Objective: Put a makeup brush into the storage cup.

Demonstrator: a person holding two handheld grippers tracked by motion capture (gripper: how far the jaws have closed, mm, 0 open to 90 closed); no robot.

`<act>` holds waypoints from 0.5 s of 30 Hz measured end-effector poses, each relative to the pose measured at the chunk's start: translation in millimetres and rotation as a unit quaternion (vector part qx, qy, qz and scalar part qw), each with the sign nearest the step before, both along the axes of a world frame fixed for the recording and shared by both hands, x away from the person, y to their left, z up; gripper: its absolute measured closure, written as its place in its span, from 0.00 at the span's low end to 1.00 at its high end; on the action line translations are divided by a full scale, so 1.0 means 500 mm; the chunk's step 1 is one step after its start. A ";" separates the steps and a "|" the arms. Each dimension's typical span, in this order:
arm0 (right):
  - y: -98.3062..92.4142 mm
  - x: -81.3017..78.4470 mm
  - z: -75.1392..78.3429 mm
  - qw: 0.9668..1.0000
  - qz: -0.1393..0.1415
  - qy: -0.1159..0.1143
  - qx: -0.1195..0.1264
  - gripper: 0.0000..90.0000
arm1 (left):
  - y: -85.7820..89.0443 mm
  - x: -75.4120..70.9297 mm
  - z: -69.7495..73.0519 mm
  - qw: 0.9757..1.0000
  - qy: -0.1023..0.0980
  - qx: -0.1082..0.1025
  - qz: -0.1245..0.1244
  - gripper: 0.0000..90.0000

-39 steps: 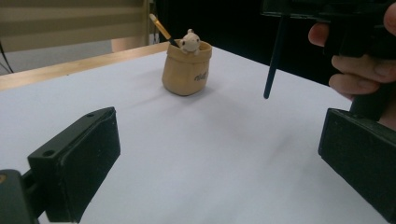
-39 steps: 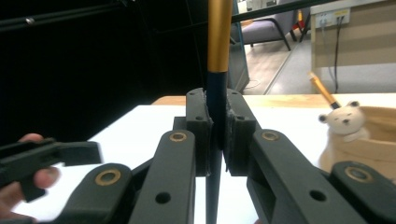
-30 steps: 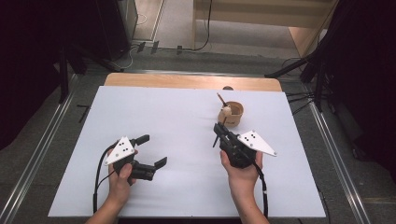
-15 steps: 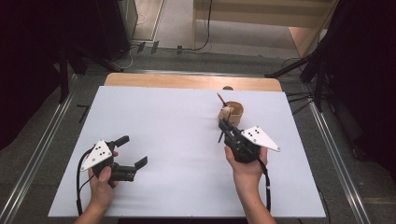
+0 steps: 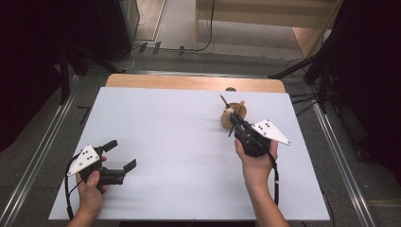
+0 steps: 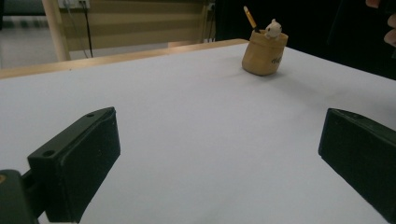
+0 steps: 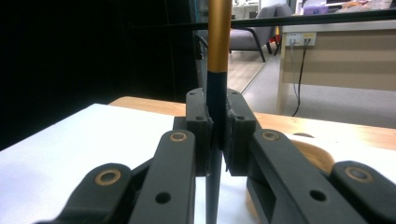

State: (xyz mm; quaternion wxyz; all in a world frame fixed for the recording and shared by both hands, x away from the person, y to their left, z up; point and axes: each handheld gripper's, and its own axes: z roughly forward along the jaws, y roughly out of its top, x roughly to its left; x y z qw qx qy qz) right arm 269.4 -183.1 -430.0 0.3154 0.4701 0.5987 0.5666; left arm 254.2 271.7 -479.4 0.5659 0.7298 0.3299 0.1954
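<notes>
A small wooden cup (image 5: pixel 227 118) stands at the far right of the white table (image 5: pixel 179 132). A pencil (image 5: pixel 222 100) sticks out of it. In the left gripper view the cup (image 6: pixel 264 55) also carries a little white figure (image 6: pixel 272 29) on its rim. My right gripper (image 5: pixel 236 123) sits just in front of the cup, shut on a black pen with a gold upper part (image 7: pixel 218 46), which it holds upright between its pads. My left gripper (image 5: pixel 119 154) rests low at the near left with its jaws wide apart and nothing between them.
A strip of wooden tabletop (image 5: pixel 189 82) shows beyond the white sheet. Dark stands and cables line the floor on both sides. A wooden bench (image 7: pixel 336 60) and a chair (image 7: pixel 247 39) stand farther back in the room.
My left gripper has slid left toward the table's near left corner, still open. The right gripper has shifted a little to the right near the cup, keeping its grip on the pen.
</notes>
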 end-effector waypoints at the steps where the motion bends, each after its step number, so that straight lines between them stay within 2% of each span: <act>1: -0.002 0.002 0.001 1.000 -0.002 -0.001 -0.002 0.93 | 0.005 0.000 -0.002 1.000 0.002 0.001 0.000 0.00; 5: -0.010 0.015 0.003 1.000 -0.006 -0.001 -0.012 0.93 | 0.017 -0.002 -0.003 1.000 0.002 0.000 0.009 0.00; 15: -0.032 0.045 0.019 1.000 -0.026 -0.009 -0.014 0.93 | 0.039 -0.006 -0.010 1.000 0.005 0.006 0.019 0.00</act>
